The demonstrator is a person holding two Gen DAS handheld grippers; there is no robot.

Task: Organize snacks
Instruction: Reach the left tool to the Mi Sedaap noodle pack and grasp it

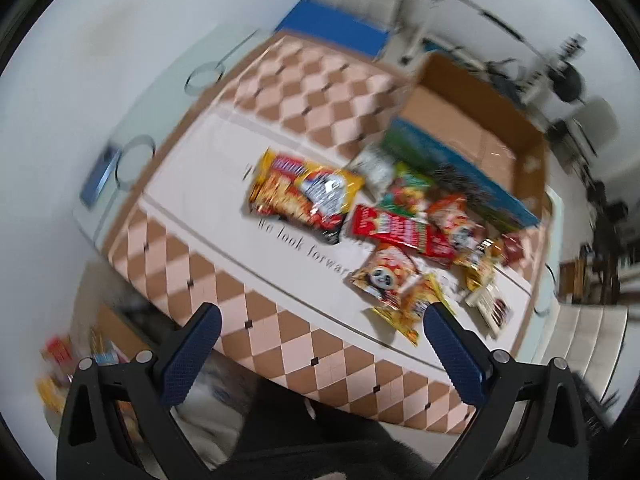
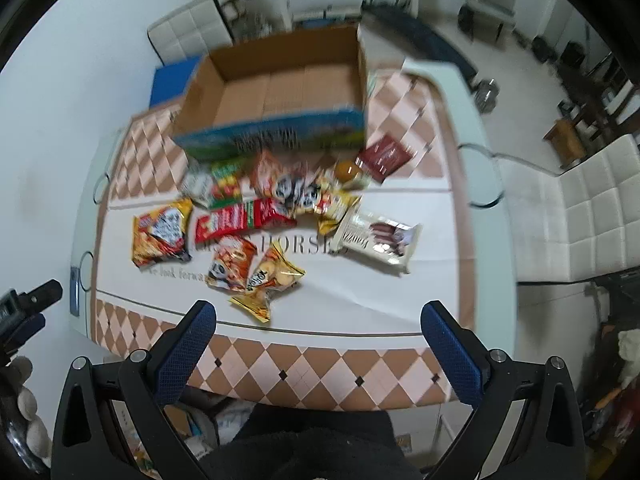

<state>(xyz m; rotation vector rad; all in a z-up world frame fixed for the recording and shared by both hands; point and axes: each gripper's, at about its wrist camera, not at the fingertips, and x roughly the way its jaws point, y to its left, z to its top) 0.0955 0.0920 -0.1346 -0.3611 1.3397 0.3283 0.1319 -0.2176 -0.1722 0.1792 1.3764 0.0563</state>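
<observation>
Several snack packs lie in a loose pile on the table's white runner. A big yellow-red bag lies at the left, a red box in the middle, a panda pouch and a yellow pouch nearest me, a white pack at the right. An empty cardboard box stands behind them. My left gripper and right gripper are both open and empty, held above the table's near edge.
The table wears a brown-and-pink diamond cloth. A dark red packet lies right of the box. White chairs stand at the right and behind. More snacks lie on the floor at the left. The left gripper's tip shows in the right wrist view.
</observation>
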